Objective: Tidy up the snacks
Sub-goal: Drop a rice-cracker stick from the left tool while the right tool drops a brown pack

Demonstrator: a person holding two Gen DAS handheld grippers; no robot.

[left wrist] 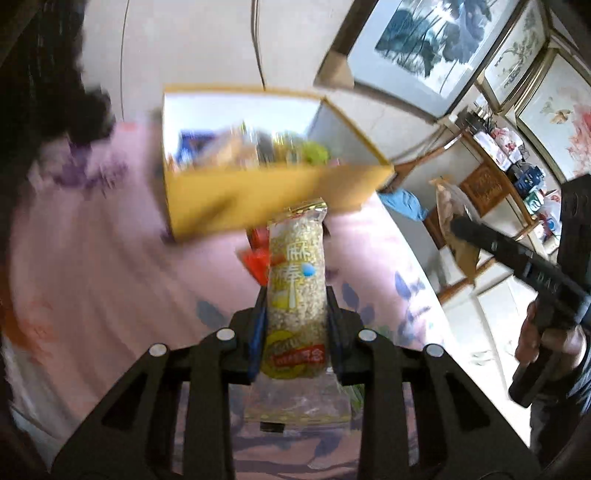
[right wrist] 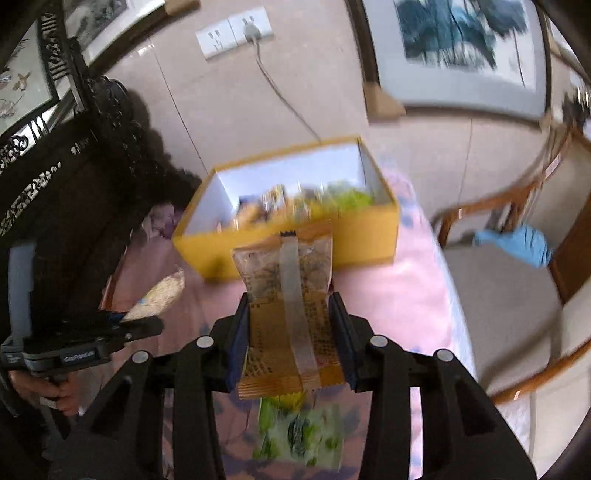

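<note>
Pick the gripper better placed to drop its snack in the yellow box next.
Right, marginally. The right gripper looks down into the box, its packet reaching the near wall. The left gripper with the sesame bar sits lower, facing the wall.

A pale beige wall [right wrist: 314, 85] is seen behind the scene, fitted with a white double socket plate [right wrist: 236, 31] from which a grey cable [right wrist: 284, 99] hangs down. Large framed ink paintings with blue-black washes [left wrist: 432, 40] are hung or leaned on the right, and a dark carved wooden screen [right wrist: 74, 155] is set at the left. The surface is covered by a pink floral cloth [right wrist: 399, 295]; beside it a curved wooden armchair with a cream seat [right wrist: 498, 288] is placed, a crumpled blue cloth [right wrist: 517, 245] lying on it.
</note>
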